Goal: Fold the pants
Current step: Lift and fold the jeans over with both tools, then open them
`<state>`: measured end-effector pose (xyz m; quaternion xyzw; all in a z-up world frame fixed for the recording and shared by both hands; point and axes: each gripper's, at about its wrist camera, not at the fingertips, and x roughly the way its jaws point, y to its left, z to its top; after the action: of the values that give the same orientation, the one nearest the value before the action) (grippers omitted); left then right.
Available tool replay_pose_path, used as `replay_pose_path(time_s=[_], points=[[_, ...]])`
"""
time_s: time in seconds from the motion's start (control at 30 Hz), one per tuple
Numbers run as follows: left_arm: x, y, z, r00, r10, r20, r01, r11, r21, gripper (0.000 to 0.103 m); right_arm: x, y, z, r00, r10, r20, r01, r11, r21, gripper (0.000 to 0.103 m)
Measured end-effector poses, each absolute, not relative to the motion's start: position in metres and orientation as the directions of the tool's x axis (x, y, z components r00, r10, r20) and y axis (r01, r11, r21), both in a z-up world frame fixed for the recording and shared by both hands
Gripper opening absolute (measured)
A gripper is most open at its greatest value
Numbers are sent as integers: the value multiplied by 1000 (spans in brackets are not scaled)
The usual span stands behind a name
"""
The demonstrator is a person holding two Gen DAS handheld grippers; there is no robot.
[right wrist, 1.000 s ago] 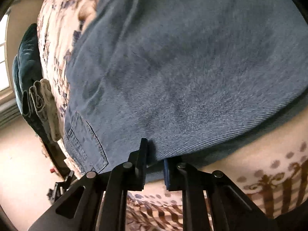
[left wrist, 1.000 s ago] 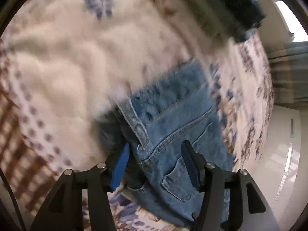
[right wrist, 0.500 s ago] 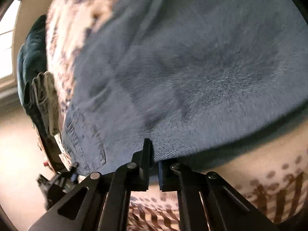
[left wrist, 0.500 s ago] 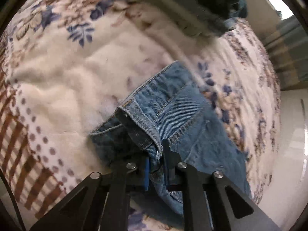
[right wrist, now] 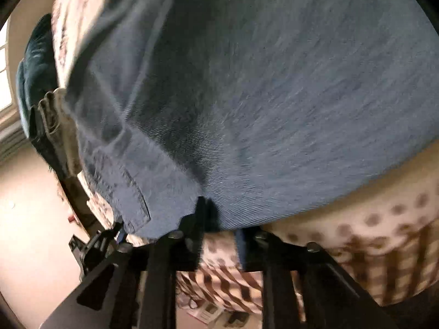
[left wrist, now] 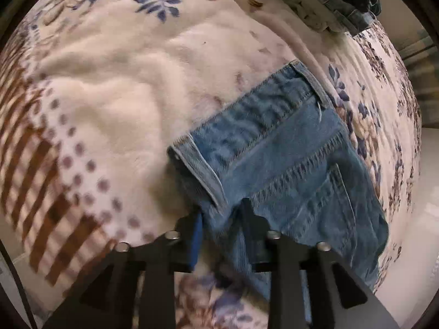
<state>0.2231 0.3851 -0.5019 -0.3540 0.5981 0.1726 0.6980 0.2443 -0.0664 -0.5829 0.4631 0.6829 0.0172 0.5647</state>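
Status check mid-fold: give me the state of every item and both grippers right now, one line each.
Jeans: lying on the bed, waistband end doubled over, back pocket up.
Left gripper: jaws opening, denim edge between them, pads not pressing it.
Right gripper: jaws opening, off the denim edge.
Floral blanket: spread under the jeans.
Stack of folded clothes: piled at the far edge.

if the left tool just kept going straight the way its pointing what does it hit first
Most likely the jeans: the waistband corner already sits between the left tool's opening jaws, with the blanket right beneath.
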Motion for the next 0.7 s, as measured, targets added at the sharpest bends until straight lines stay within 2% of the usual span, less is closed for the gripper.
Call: replay_pose_path(time_s=[0.03, 0.07, 0.1, 0.13, 0.17, 0.2, 0.27, 0.33, 0.37, 0.4, 0.47, 0.6, 0.7], points=[[220, 380, -496, 223, -179, -958, -658, 698, -283, 27, 238, -79, -573, 89, 633, -769, 605, 578, 547, 43], [216, 371, -487, 219, -165, -962, -640, 719, -269, 29, 230, -95, -564, 130, 614, -778, 610, 570, 551, 52], [214, 361, -480, 225, -156, -962, -616, 742, -264, 34, 219, -112, -556, 184, 595, -782, 621, 546, 562, 65], [213, 345, -472, 226, -140, -964, -579, 776, -249, 38, 207, -132, -549, 233, 570, -788, 639, 521, 566, 72], [215, 322, -464, 220, -116, -969, -525, 822, -218, 51, 197, -153, -543, 262, 539, -801, 659, 506, 556, 80], [217, 309, -461, 211, -105, -972, -492, 848, -198, 66, 189, -174, -538, 272, 506, -819, 682, 499, 535, 81], [228, 251, -460, 166, -82, -983, -357, 924, -138, 75, 173, -216, -529, 286, 437, -853, 718, 491, 493, 81], [237, 199, -466, 132, -107, -985, -253, 957, -138, 75, 155, -270, -517, 290, 322, -901, 768, 484, 420, 80], [242, 173, -470, 120, -114, -986, -210, 968, -137, 77, 147, -295, -513, 311, 284, -907, 789, 455, 413, 72], [246, 147, -472, 112, -126, -986, -163, 976, -143, 78, 141, -322, -510, 333, 255, -908, 806, 424, 414, 56], [252, 94, -476, 111, -128, -986, -69, 988, -136, 79, 133, -369, -505, 343, 184, -921, 826, 408, 389, 42], [263, 6, -482, 112, -125, -986, 65, 991, -118, 81, 129, -455, -508, 332, 88, -939, 851, 401, 339, 41], [269, -34, -485, 107, -105, -989, 107, 990, -93, 82, 130, -506, -531, 328, 127, -936, 875, 332, 352, 42]])
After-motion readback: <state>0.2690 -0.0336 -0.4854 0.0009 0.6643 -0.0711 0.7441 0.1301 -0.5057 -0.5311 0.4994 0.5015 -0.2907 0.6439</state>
